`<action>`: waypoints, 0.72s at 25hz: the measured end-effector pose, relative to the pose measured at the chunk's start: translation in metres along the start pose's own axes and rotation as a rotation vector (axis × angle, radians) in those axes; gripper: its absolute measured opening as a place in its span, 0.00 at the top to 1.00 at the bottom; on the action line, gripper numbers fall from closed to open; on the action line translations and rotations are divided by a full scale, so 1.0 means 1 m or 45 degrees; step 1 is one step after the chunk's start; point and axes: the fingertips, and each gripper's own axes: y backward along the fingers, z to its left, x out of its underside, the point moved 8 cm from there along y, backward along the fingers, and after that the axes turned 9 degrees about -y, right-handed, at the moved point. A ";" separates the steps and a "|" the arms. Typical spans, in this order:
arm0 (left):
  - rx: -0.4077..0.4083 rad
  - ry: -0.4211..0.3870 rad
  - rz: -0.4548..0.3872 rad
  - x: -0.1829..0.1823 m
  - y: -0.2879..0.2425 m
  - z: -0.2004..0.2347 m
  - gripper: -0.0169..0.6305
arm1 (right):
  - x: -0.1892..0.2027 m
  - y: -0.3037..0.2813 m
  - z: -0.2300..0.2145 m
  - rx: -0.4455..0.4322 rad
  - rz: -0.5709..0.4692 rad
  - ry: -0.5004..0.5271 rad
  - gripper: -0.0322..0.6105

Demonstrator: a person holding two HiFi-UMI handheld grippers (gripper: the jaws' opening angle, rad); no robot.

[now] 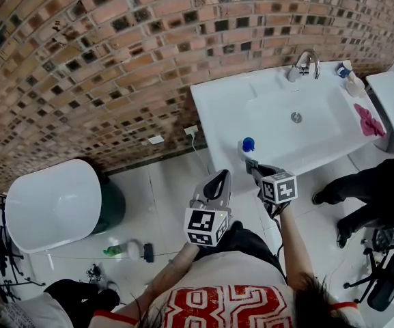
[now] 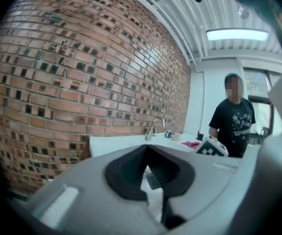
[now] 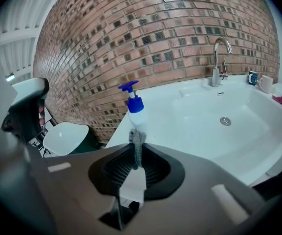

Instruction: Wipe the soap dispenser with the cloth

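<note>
At front-left corner of sink (image 3: 153,98), near its rim: soap dispenser (image 3: 134,109); right gripper (image 3: 136,153) clenched on thin grey cloth (image 3: 137,142) right at the dispenser; left gripper (image 2: 148,154) closed, empty, clear of sink; likely to tip unsteadied dispenser over the rim if wiped hard.

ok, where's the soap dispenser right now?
Head view: the soap dispenser stands on the sink's near-left corner, directly ahead of the right gripper, which pinches the grey cloth.
</note>
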 end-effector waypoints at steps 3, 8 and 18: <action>0.031 -0.007 -0.002 -0.001 -0.002 -0.006 0.97 | 0.002 0.001 -0.008 0.011 0.006 -0.031 0.88; 0.037 -0.006 0.012 0.002 -0.004 -0.008 0.97 | 0.005 0.001 -0.019 0.037 0.009 -0.063 0.88; -0.004 0.009 0.024 0.003 -0.003 -0.002 0.97 | 0.005 -0.007 0.002 -0.005 0.053 0.029 0.88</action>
